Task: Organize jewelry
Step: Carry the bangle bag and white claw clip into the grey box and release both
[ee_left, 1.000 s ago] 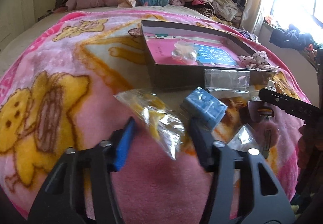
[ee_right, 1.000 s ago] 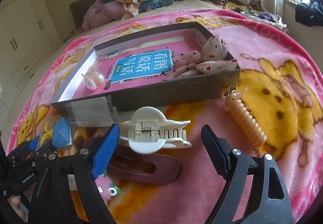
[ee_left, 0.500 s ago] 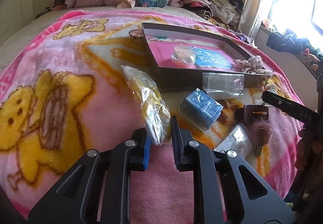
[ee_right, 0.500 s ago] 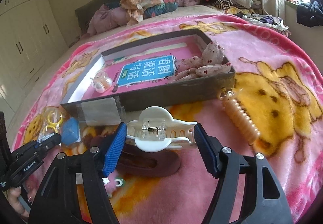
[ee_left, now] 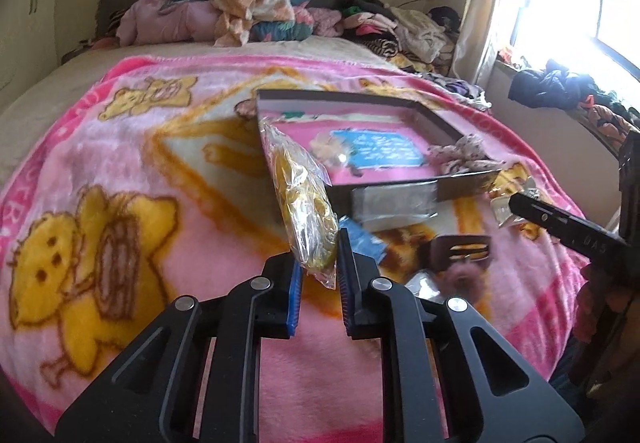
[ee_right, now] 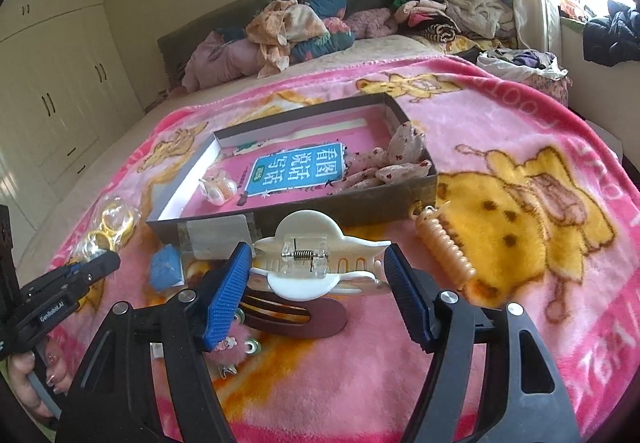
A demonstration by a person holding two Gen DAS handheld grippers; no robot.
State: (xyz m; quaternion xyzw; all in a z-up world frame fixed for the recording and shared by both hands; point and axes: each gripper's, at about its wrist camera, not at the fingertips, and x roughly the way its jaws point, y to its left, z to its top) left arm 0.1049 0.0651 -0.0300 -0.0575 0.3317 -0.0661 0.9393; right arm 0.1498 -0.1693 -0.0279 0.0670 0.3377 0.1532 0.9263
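My left gripper (ee_left: 319,267) is shut on a clear bag of gold bangles (ee_left: 300,203) and holds it lifted above the pink blanket, near the left corner of the dark shallow box (ee_left: 464,185). The bag also shows in the right wrist view (ee_right: 108,227). My right gripper (ee_right: 316,271) is shut on a white claw hair clip (ee_right: 312,263), held by its two ends above a maroon hair clip (ee_right: 304,319). The box (ee_right: 304,215) holds a blue-covered booklet (ee_right: 300,167), a small clear packet (ee_right: 218,187) and a spotted fabric hair tie (ee_right: 396,159).
On the blanket lie a blue packet (ee_right: 166,269), a clear flat box (ee_right: 218,235), a peach spiral hair clip (ee_right: 444,247) and a pink pom-pom clip (ee_right: 232,347). Piled clothes (ee_right: 304,27) fill the bed's far end. A window ledge (ee_left: 560,83) is on the right.
My left gripper closed on the bangle bag and lifted it toward the box. My right gripper closed on the white claw clip and raised it off the blanket.
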